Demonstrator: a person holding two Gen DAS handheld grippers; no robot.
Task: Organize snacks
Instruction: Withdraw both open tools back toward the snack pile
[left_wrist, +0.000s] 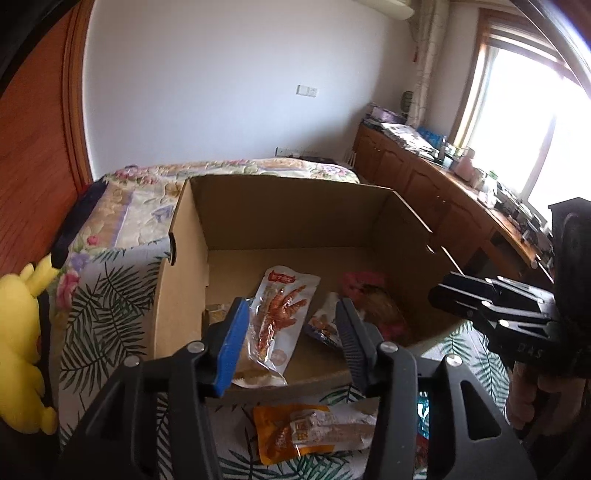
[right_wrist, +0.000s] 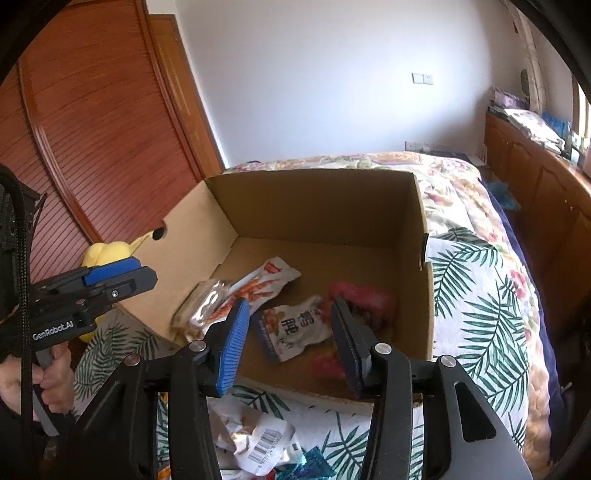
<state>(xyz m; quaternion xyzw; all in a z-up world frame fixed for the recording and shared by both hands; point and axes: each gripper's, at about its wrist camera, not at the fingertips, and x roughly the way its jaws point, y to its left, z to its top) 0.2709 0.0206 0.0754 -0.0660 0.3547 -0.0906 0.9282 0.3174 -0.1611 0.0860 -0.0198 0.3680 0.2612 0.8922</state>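
Nearest the left camera, left tongs (left_wrist: 291, 328) stand part open, holding nothing, poised over the box (left_wrist: 295, 206) at 12 o'clock; right tongs (right_wrist: 291, 332) likewise, empty. Both hover above the open top, judged ready for dropping or fetching. Inside lie four packets, possibly more: chicken-feet packet (left_wrist: 277, 310), white-and-blue packet (right_wrist: 295, 328), pink packet (right_wrist: 364, 295), silver packet (right_wrist: 207, 302). On the bed (right_wrist: 480, 295) at 6 o'clock, an orange packet (left_wrist: 295, 435) and a crumpled wrapper (right_wrist: 255, 439) await sorting.
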